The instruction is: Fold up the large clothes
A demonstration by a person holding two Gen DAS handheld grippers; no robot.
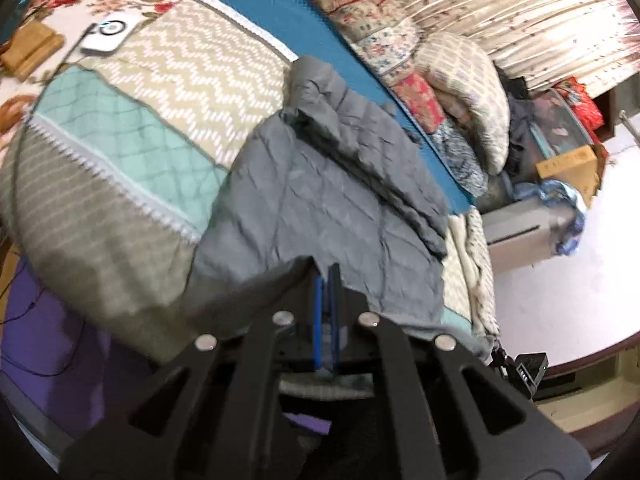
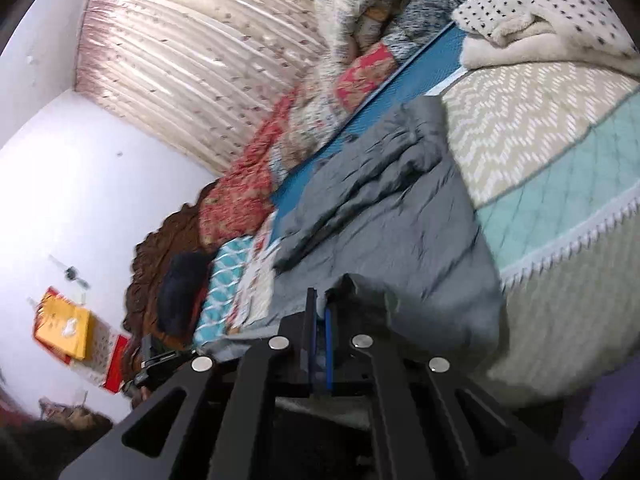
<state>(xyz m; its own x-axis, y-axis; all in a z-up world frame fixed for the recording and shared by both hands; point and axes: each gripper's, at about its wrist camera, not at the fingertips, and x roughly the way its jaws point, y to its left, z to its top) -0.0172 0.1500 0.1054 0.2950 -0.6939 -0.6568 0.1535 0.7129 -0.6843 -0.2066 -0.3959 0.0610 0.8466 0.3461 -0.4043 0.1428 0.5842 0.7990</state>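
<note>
A large grey garment (image 1: pixel 320 184) lies crumpled on the patterned bedspread (image 1: pixel 188 76), with a fold bunched along its far side. My left gripper (image 1: pixel 327 270) is shut on the garment's near edge, the blue pads pinching the cloth. In the right wrist view the same grey garment (image 2: pixel 400 208) spreads across the bed, and my right gripper (image 2: pixel 320 294) is shut on another part of its near edge, with cloth humped over the right finger.
A blue mat (image 1: pixel 320 40) and piled floral quilts (image 1: pixel 380 24) line the far side of the bed. A white device (image 1: pixel 110 32) lies on the bedspread. A spotted white blanket (image 2: pixel 552 12) sits on the bed. Curtains (image 2: pixel 192 60) hang behind.
</note>
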